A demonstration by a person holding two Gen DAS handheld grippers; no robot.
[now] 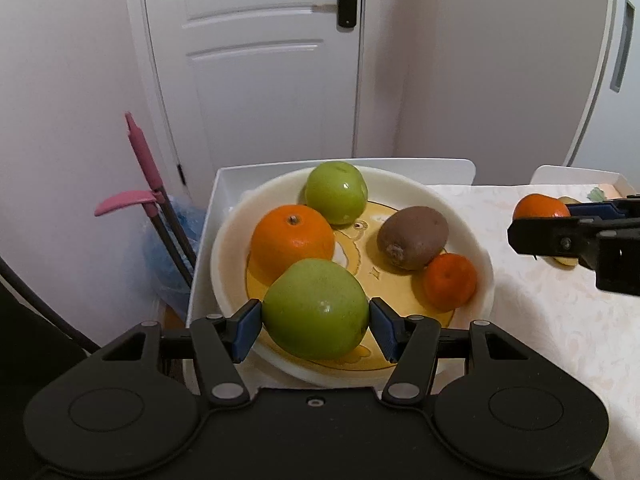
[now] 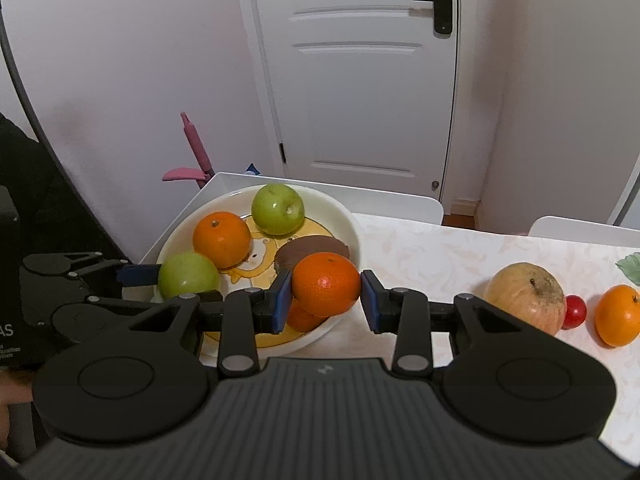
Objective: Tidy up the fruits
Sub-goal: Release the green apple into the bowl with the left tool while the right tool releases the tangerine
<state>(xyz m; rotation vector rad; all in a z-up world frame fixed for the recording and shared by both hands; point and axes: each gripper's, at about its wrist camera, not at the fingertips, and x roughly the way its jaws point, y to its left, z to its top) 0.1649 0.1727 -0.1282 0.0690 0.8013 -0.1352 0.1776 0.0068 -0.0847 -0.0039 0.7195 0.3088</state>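
Left gripper (image 1: 316, 326) brackets a green apple (image 1: 315, 309) at the plate (image 1: 476, 248) near rim, pads just apart, released; smooth, firm, likely slippery, take across its widest girth; right gripper (image 2: 325, 298) clenched on a mandarin (image 2: 326, 284), soft-skinned; beyond, kiwi (image 1: 413, 237) lies long axis slanting across the plate.

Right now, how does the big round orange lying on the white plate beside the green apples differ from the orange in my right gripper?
The big orange rests free on the white plate. The gripped orange is clamped between the blue pads of the right gripper, off the plate. The big orange's stem nub points up, while the gripped orange's end mark seems to face the camera. Both are round with glossy orange peel.
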